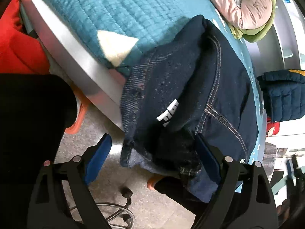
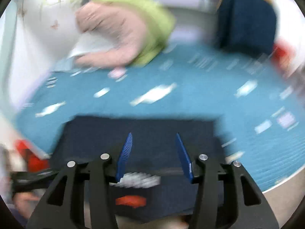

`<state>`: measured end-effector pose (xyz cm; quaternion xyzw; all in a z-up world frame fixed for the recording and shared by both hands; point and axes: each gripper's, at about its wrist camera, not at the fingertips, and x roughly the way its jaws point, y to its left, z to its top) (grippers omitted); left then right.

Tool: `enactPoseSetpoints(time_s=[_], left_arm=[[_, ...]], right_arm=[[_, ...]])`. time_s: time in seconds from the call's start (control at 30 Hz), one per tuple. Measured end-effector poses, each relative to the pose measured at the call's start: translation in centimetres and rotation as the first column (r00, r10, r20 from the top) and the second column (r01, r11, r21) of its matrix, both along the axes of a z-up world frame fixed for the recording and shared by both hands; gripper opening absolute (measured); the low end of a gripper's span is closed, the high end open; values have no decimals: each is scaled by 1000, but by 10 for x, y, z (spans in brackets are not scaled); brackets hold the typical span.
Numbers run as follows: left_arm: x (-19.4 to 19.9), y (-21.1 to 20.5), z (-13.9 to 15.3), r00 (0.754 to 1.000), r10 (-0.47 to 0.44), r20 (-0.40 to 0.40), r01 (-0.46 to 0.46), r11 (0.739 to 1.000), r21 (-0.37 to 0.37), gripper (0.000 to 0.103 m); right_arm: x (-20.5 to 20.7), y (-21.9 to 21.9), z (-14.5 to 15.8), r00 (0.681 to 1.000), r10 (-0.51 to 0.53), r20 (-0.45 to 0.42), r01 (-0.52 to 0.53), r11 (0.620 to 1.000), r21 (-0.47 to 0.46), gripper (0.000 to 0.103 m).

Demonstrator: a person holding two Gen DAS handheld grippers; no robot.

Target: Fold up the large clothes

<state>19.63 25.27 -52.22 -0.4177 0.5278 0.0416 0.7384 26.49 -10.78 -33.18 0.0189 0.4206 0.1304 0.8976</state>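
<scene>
Folded dark jeans [image 1: 190,87] hanging over the near edge of the teal quilt [image 1: 106,9], both left gripper [image 1: 152,152] and right gripper [image 2: 153,152] wide, holding nothing: risk of sliding to the floor, fold lost

Jeans [image 1: 186,87] on bed [image 1: 106,15] edge

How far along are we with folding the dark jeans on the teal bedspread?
Done: the dark blue denim jeans already lie doubled into a compact bundle on the teal quilted bedspread. In hand: the left claw is open around their hanging edge; the right claw hovers open. Left: tidying that overhanging edge.
</scene>
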Motion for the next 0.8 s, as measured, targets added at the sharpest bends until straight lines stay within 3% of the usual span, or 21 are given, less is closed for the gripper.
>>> enactPoseSetpoints(time_s=[0.03,0.1,0.23,0.3,0.4,0.47,0.57,0.63,0.67,0.8], left_arm=[[2,-2,2,1000,-17,11,17,1000,4,84],[3,-6,6,998,-46,37,46,999,0,75],[2,-5,6,997,-58,51,60,997,-43,62],[2,-7,8,995,-77,65,81,995,-56,54],[1,-9,16,992,-101,80,106,992,-66,40],[-1,-8,22,990,-106,90,114,990,-81,34],[-1,-3,33,988,-117,101,130,983,-129,28],[1,-3,45,982,-145,117,162,975,-150,25],[3,-4,55,976,-172,135,191,970,-150,25],[9,-13,81,956,-246,160,267,955,-127,25]], right_arm=[[14,6,-22,993,40,-108,-31,996,90,9],[32,18,-56,971,80,-226,-47,988,145,1],[59,34,-123,908,46,-416,32,983,178,0],[65,33,-145,894,37,-446,54,980,190,0],[67,31,-148,883,31,-468,88,969,231,0],[63,32,-142,893,69,-445,41,972,232,0],[47,36,-124,924,97,-370,-30,983,182,12],[27,45,-108,950,124,-285,-92,988,123,43],[11,52,-100,963,139,-231,-121,989,88,47],[-45,90,-84,959,278,-52,-279,960,3,52]])
